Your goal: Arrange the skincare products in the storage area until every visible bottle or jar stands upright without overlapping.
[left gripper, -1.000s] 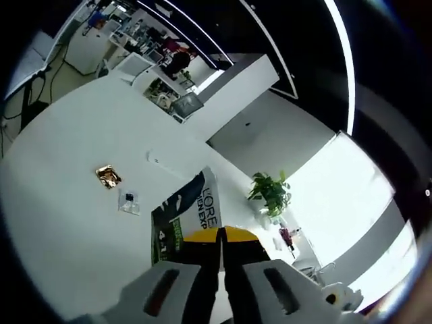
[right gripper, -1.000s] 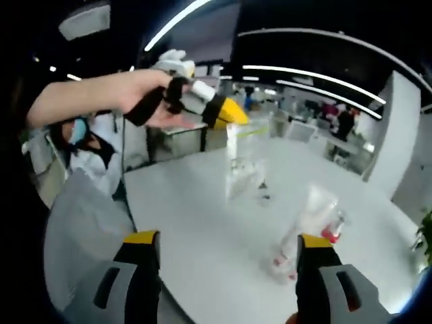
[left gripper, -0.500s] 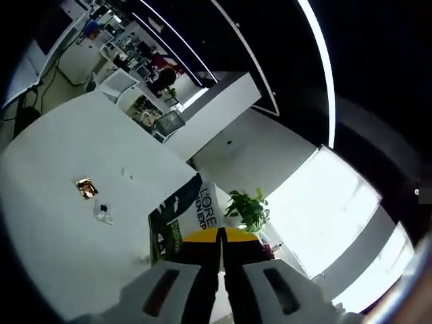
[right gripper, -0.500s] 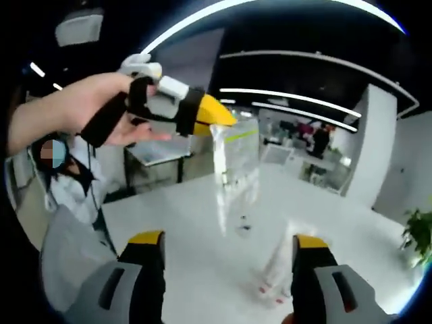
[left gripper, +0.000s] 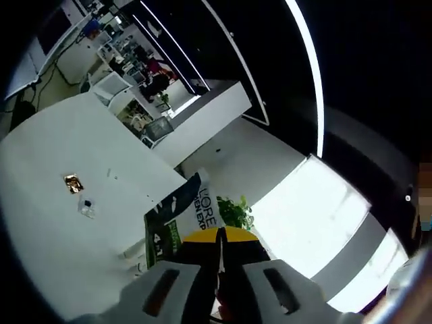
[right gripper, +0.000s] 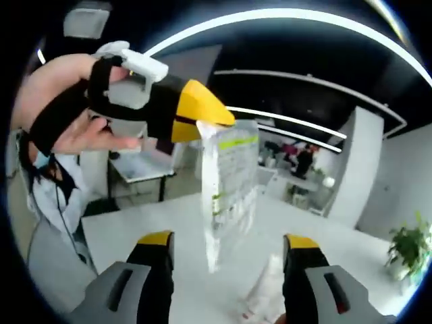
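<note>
My left gripper (left gripper: 219,233) is shut on the top edge of a flat skincare packet (left gripper: 181,214) with dark and green print, which hangs in the air above the white table (left gripper: 47,229). In the right gripper view that same left gripper (right gripper: 214,121), held by a person's hand (right gripper: 64,101), pinches the see-through packet (right gripper: 229,182) at its top. My right gripper (right gripper: 228,244) is open below and in front of the packet, with nothing between its fingers. A white tube with red marks (right gripper: 262,295) lies on the table (right gripper: 169,216) between the right jaws.
A small gold item (left gripper: 71,182) and a small clear item (left gripper: 86,206) sit far off on the table. A potted plant (left gripper: 233,211) stands beyond the table edge, the plant (right gripper: 403,246) also at right. A seated person (right gripper: 47,189) is at left.
The packet in the left gripper now looks larger and closer in the right gripper view, hanging higher over the table. Both cameras have tilted upward. The right jaws stay open.
</note>
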A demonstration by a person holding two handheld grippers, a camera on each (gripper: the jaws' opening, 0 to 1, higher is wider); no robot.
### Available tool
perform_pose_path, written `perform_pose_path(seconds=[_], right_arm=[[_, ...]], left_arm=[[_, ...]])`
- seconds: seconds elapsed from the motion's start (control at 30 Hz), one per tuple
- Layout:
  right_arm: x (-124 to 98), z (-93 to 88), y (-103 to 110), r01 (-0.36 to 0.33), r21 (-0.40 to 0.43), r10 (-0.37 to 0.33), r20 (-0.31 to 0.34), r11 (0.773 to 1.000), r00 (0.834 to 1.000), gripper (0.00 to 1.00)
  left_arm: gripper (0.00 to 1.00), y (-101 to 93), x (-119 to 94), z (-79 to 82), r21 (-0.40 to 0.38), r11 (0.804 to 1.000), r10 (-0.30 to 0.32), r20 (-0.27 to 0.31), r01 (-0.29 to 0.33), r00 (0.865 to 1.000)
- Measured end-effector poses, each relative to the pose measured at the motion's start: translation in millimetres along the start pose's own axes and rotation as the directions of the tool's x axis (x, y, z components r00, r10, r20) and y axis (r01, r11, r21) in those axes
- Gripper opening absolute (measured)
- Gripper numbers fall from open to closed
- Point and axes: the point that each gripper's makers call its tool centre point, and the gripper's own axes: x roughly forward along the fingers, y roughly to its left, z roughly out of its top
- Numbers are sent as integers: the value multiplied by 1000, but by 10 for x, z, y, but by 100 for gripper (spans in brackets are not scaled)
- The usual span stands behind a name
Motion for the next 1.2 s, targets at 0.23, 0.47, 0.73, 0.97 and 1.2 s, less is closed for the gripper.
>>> perform_pose_path(seconds=[0.23, 0.47, 0.73, 0.97, 1.2], right_arm=[[34, 118, 45, -12, -9, 12, 49, 1000, 999, 52], [22, 115, -93, 36, -25, -35, 57, 999, 998, 35], [1, 58, -169, 41, -91, -39, 25, 995, 999, 0], [-22, -20, -170, -21, 14, 21, 9, 1000, 1000, 0], [-26, -82, 45, -265, 441, 251, 91, 857, 964, 0]], left_arm=[[0, -113, -10, -83, -19, 999, -28, -9, 28, 1000], [0, -173, -10, -132, -29, 999, -41, -21, 40, 999], [0, -162, 15, -186, -41, 998, -39, -33, 38, 999], [0, -171, 17, -236, -19, 998, -66, -54, 65, 996], [0, -171, -72, -279, 125, 985, -103, -110, 117, 989]])
